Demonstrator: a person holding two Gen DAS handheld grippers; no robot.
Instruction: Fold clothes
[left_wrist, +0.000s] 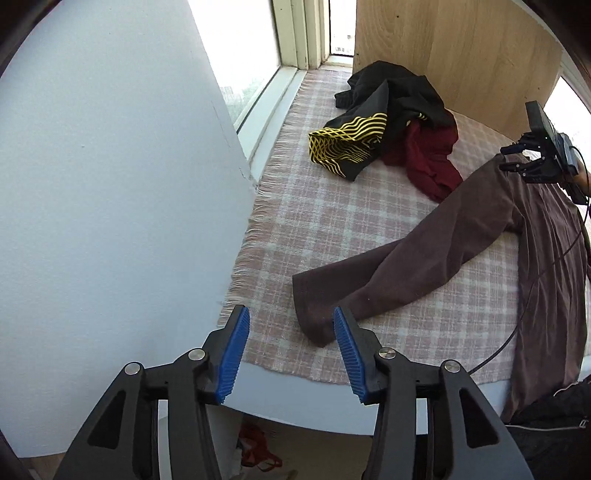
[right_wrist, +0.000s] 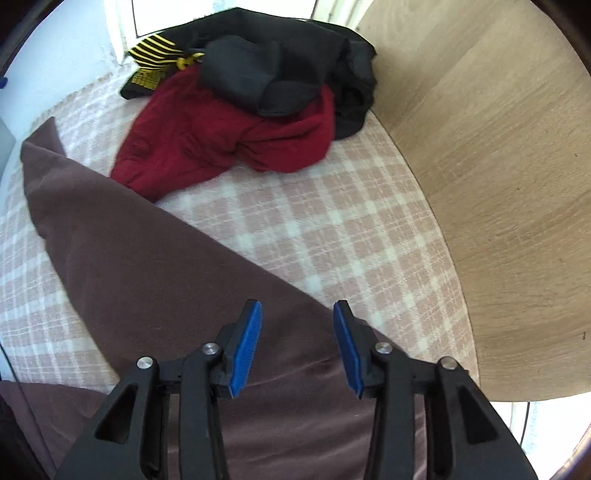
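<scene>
Brown shirt (left_wrist: 443, 251) spread flat, not folded yet. Red and black clothes (right_wrist: 236, 122) piled, waiting. Both grippers' jaws spread apart, holding nothing.

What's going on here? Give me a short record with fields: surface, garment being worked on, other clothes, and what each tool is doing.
surface: pink checked blanket
garment: brown shirt, spread flat, one sleeve stretched out
other clothes: heap at the far end: red top, black garments, black-and-yellow piece
left tool: open, empty, above the sleeve cuff
right tool: open, empty, over the shirt's edge
</scene>
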